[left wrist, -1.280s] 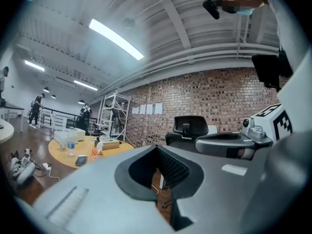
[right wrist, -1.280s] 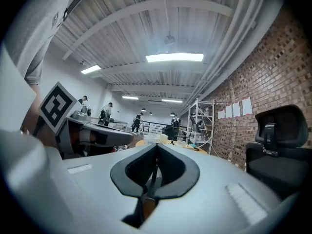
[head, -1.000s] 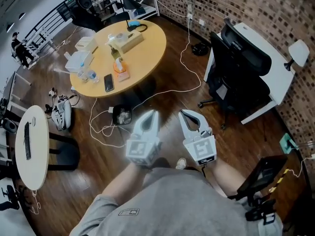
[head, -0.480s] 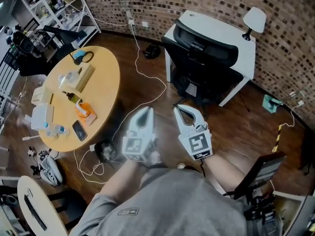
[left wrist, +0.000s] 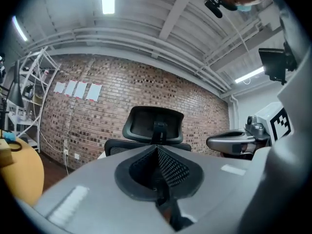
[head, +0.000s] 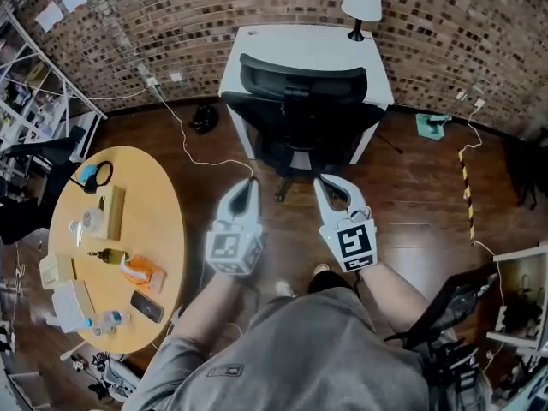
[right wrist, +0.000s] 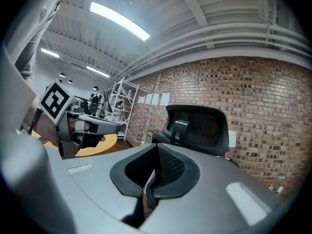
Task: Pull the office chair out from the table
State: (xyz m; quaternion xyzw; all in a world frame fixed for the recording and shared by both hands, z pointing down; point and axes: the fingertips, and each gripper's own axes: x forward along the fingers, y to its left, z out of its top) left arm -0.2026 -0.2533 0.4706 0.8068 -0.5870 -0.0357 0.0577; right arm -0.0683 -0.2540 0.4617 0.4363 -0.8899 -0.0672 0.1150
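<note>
office chair (head: 301, 110), black with a mesh back and a headrest, stands at the far side of the scene. its seat is pushed in under a small white table (head: 257, 41), and its back faces the person. the white table stands against a brick wall (head: 171, 15), and a white lamp (head: 361, 2) stands on its far right corner. part of the chair's wheeled base shows on the wooden floor (head: 411, 187), on the near side of the table.

the person holds two grippers side by side in the near middle, both pointing toward the chair. the left gripper (head: 247, 182) has its jaws pressed fully together, with nothing between them. the right gripper (head: 321, 182) is closed the same way and is also empty. neither gripper touches the chair; bare floor lies between their tips and the chair's base. each gripper view looks level past the closed jaws at the chair's headrest and back, with the brick wall behind.

to the left stands a round wooden table (head: 158, 229) with small things on it, among them a dark phone (head: 146, 306) near its near edge. a white cable (head: 193, 148) trails over the floor from the wall toward the round table. the person's grey shirt (head: 317, 349) fills the near edge of the head view.
</note>
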